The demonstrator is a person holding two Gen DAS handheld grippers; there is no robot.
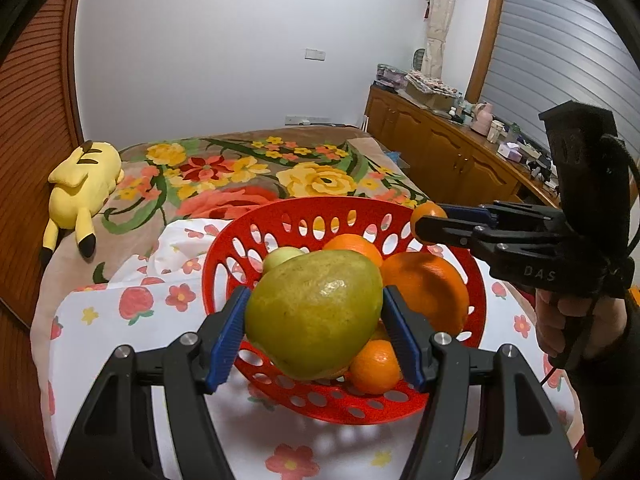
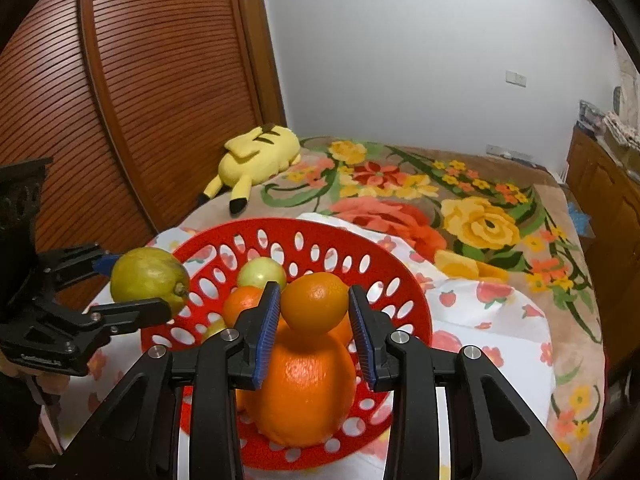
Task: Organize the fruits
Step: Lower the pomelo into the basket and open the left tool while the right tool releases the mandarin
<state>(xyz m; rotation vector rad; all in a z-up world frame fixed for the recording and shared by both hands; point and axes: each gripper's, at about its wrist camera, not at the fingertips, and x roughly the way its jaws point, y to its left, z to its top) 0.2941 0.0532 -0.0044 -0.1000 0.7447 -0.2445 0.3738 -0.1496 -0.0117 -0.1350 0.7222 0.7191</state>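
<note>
A red perforated basket (image 1: 288, 216) (image 2: 224, 240) sits on a strawberry-print cloth on the bed. It holds a large orange (image 1: 430, 288) (image 2: 304, 392), smaller oranges (image 1: 376, 366) and a green apple (image 1: 280, 258) (image 2: 262, 272). My left gripper (image 1: 314, 320) (image 2: 132, 284) is shut on a big yellow-green pear (image 1: 314, 312) (image 2: 148, 276) above the basket's left side. My right gripper (image 2: 314, 312) (image 1: 424, 220) is shut on a small orange (image 2: 314, 304) (image 1: 428, 214) above the basket.
A yellow plush toy (image 1: 84, 184) (image 2: 256, 156) lies at the bed's far left by a wooden louvred wardrobe (image 2: 120, 100). A wooden sideboard (image 1: 448, 148) with clutter runs along the right. A floral blanket (image 1: 280, 172) covers the bed behind the basket.
</note>
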